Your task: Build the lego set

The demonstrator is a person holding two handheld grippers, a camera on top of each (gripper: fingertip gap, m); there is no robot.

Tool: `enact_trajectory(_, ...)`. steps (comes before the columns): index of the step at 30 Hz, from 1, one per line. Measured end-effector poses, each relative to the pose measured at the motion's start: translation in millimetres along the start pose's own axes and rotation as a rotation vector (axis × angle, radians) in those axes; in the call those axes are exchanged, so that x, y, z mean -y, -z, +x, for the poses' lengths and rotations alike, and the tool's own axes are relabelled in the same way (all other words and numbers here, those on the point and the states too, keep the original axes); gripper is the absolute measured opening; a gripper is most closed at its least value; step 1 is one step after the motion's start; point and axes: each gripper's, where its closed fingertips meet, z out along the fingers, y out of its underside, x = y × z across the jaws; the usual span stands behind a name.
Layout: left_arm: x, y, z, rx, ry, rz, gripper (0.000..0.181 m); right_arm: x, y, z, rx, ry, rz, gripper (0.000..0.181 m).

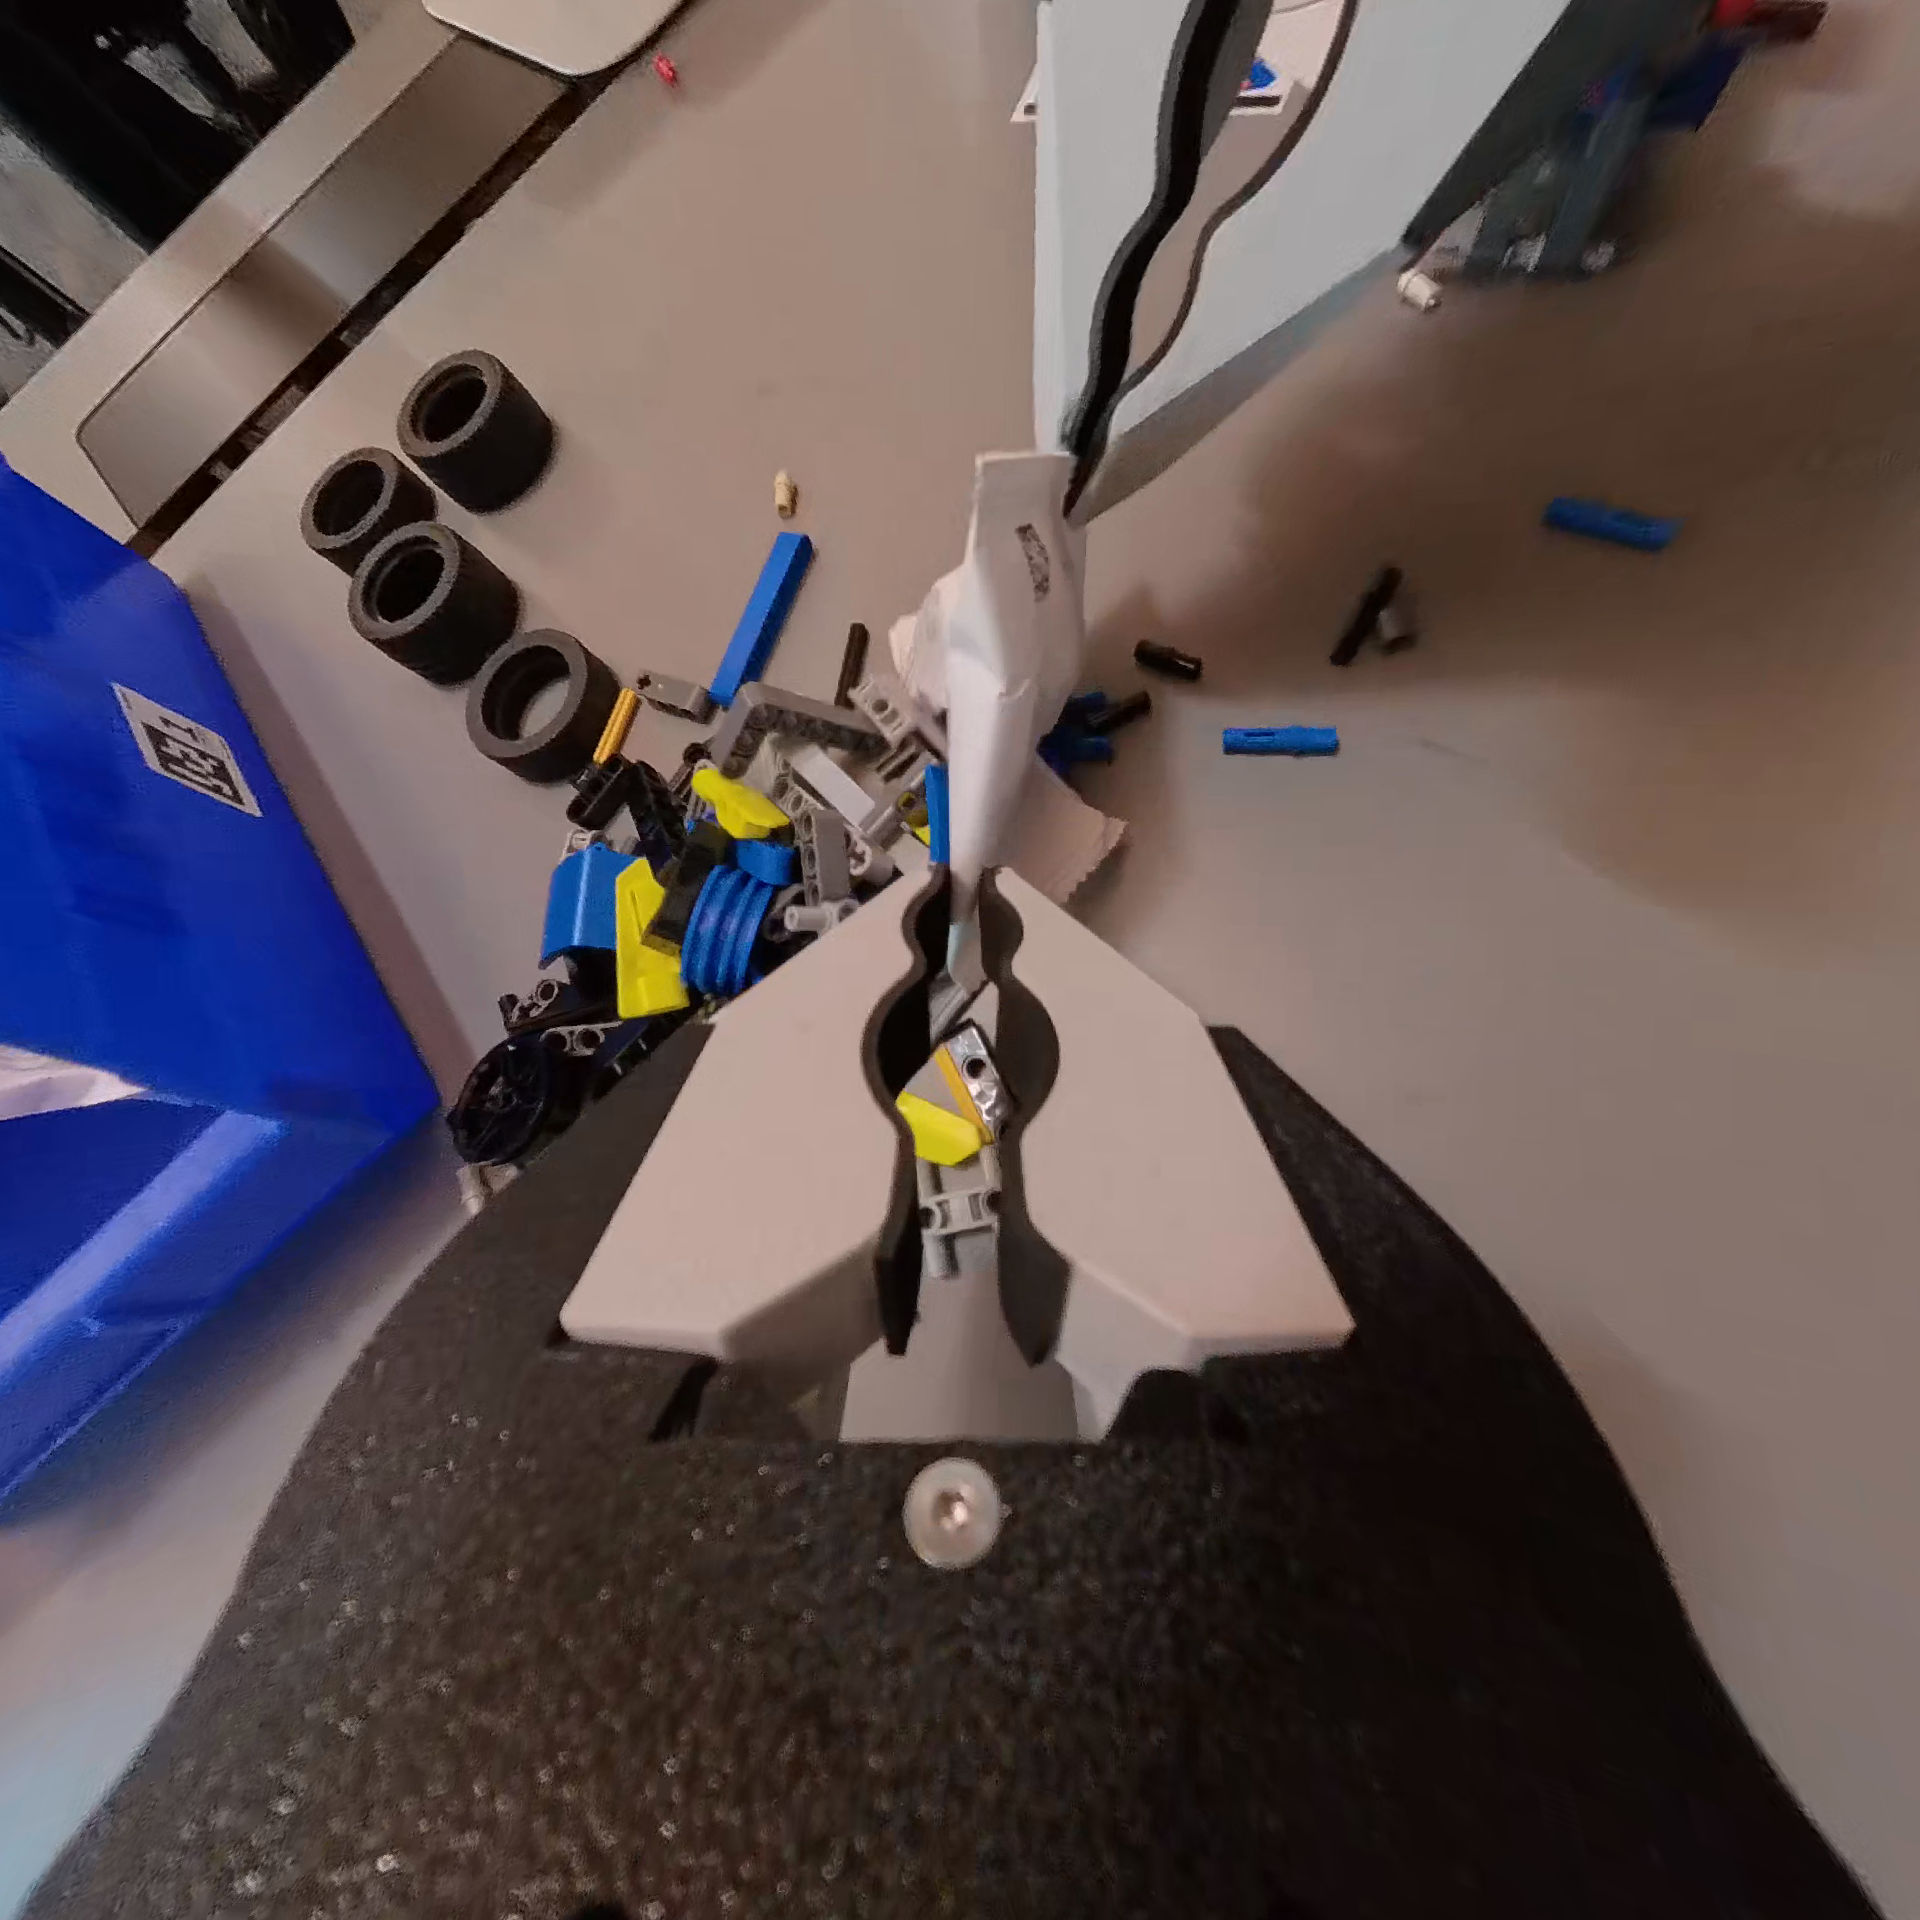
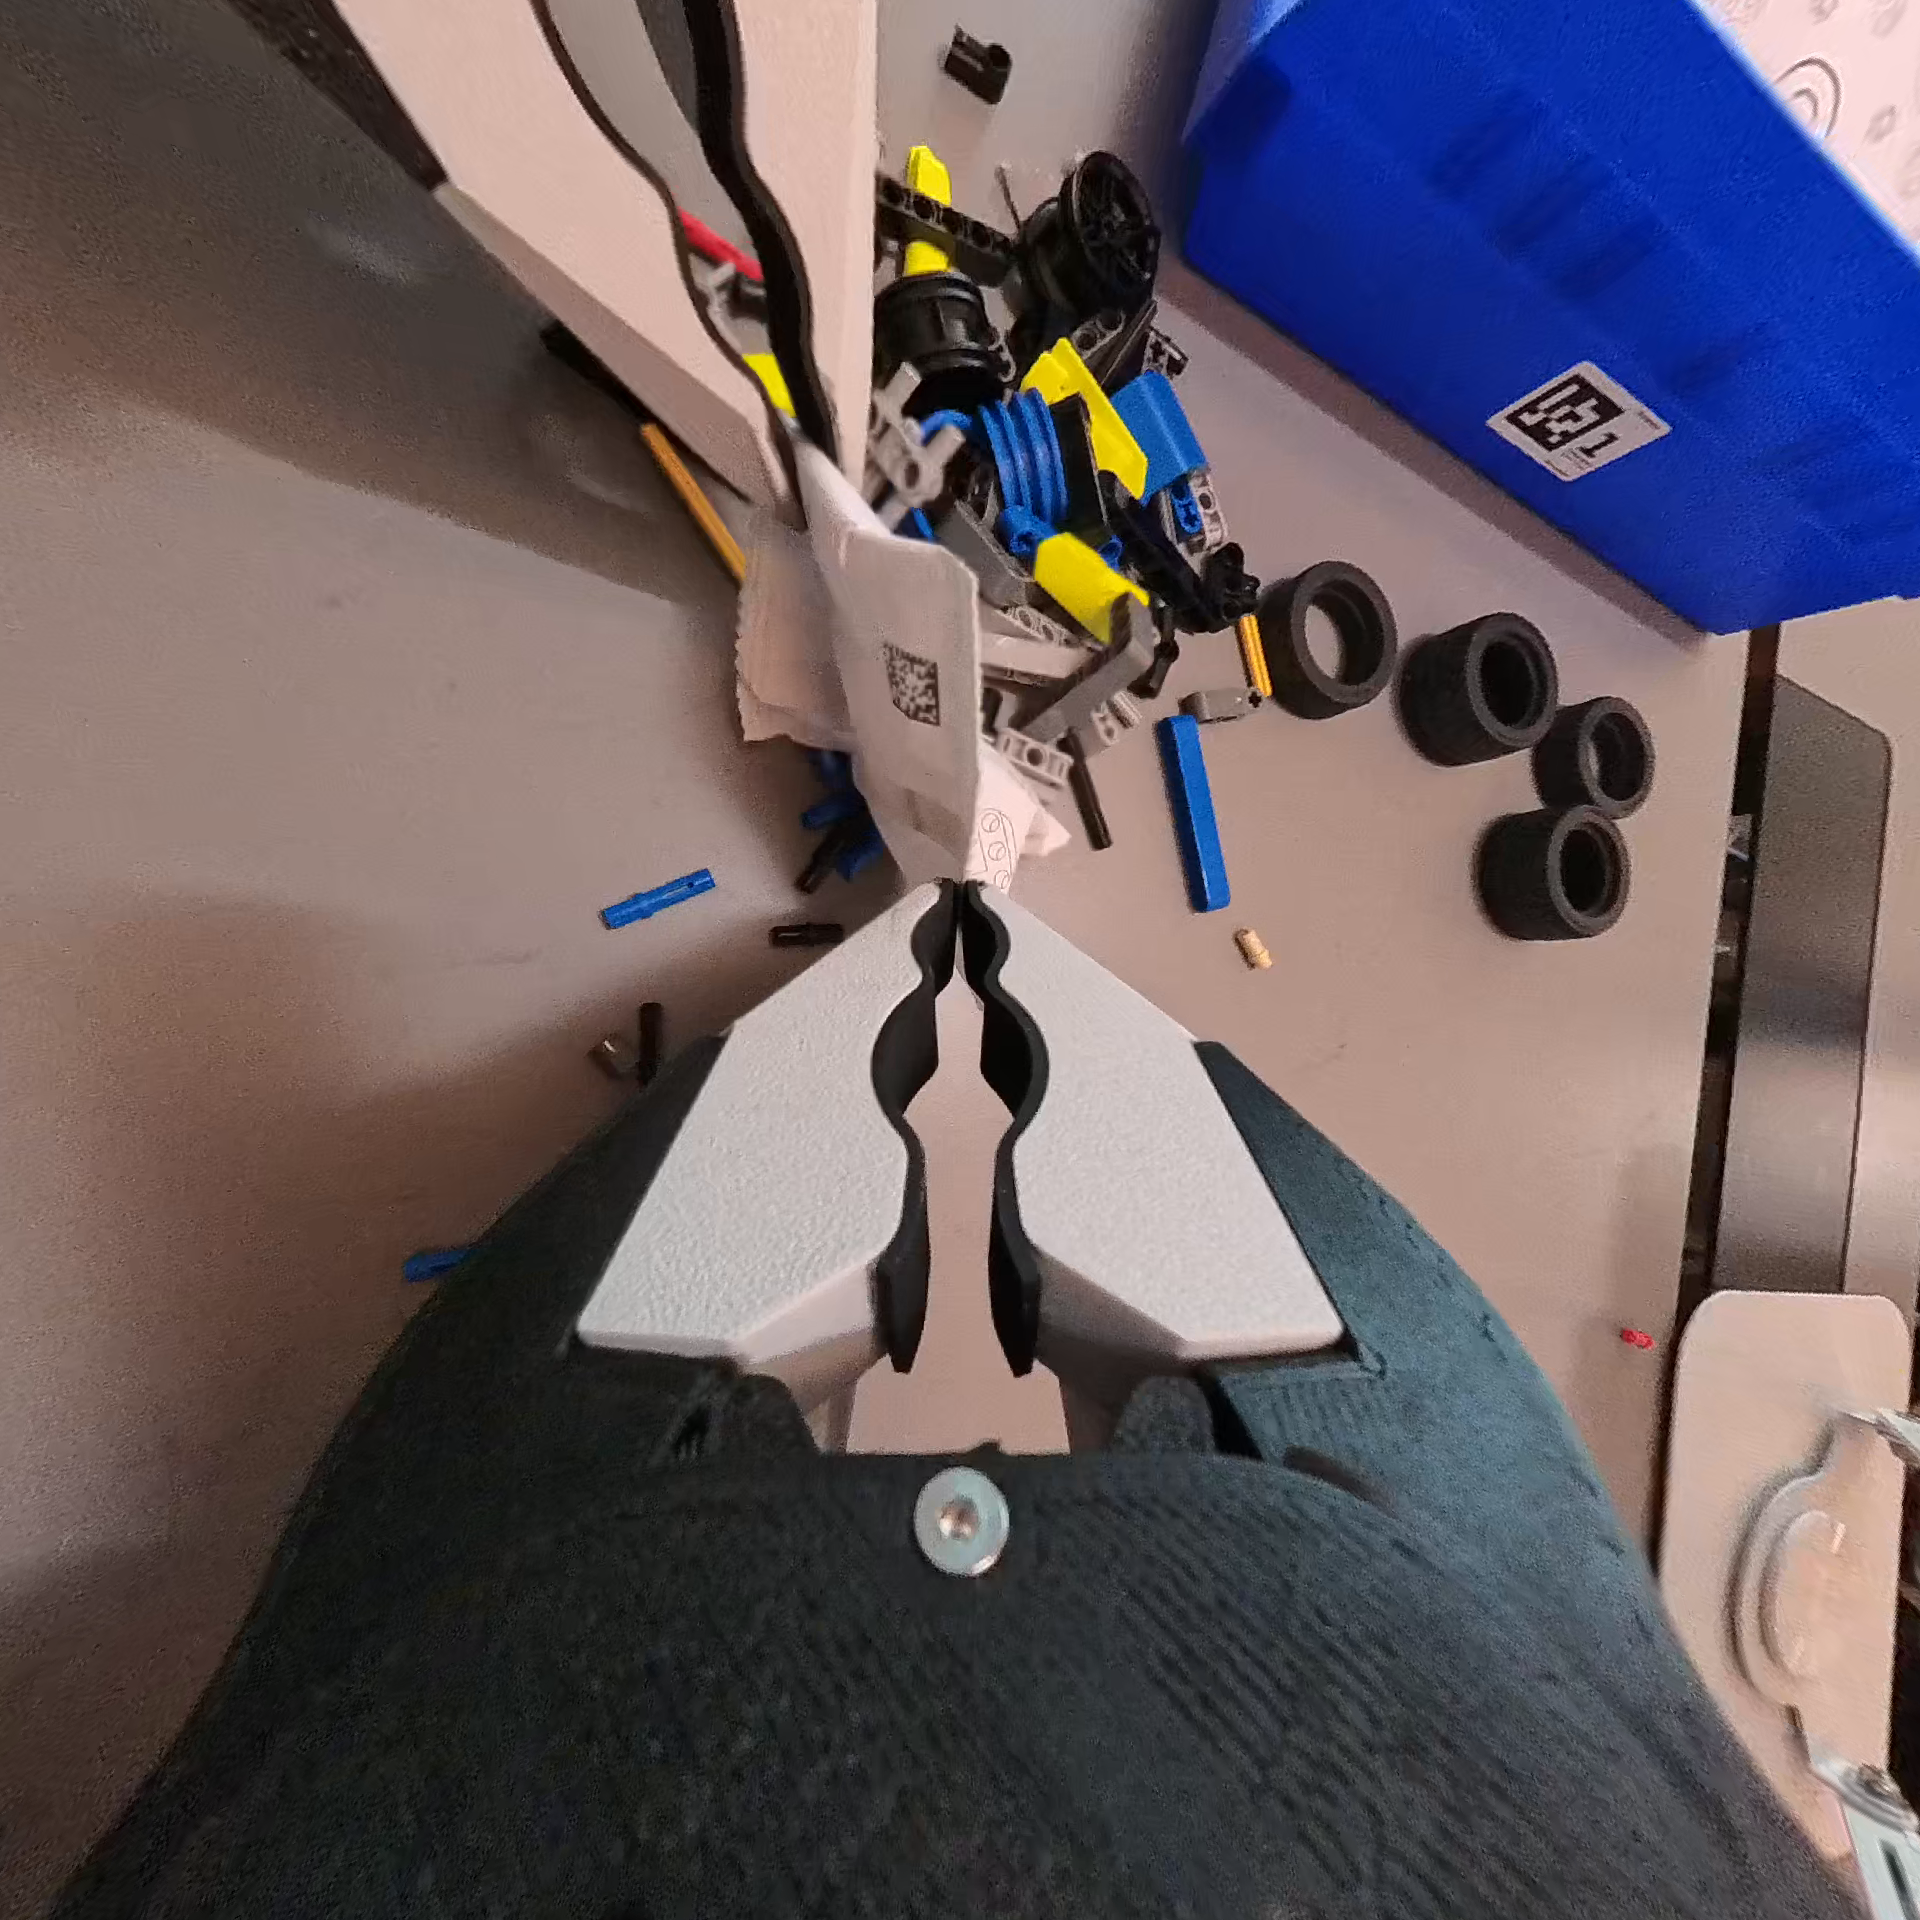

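Both tongs pinch one crumpled white paper parts bag (image 2: 914,686) above the loose lego pile.

The bag hangs stretched between the left tongs (image 1: 966,883), closed on one end, and the right tongs (image 2: 956,888), closed on the opposite corner. Under it, on the grey counter (image 2: 312,727), lies the heap of blue, yellow, grey and black lego pieces (image 1: 707,894), out on the open surface with no edge close by. Four black rubber tyres (image 1: 457,561) sit just beside it, and a blue plastic bin (image 1: 156,935) beyond them. A long blue beam (image 1: 764,613) and small blue pins (image 1: 1278,740) lie scattered about. My worry: a sharp pull could rip the paper at once and fling any pieces inside across the counter, or knock the pile apart.
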Motion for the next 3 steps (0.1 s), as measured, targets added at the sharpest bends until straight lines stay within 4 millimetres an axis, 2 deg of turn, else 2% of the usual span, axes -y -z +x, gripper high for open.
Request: enact_trajectory(3,-0.3,3.9,-3.0,0.020,-0.133,-0.078,0.002,4.5,2.2,-1.2,0.018,0.027,0.020,0.000)
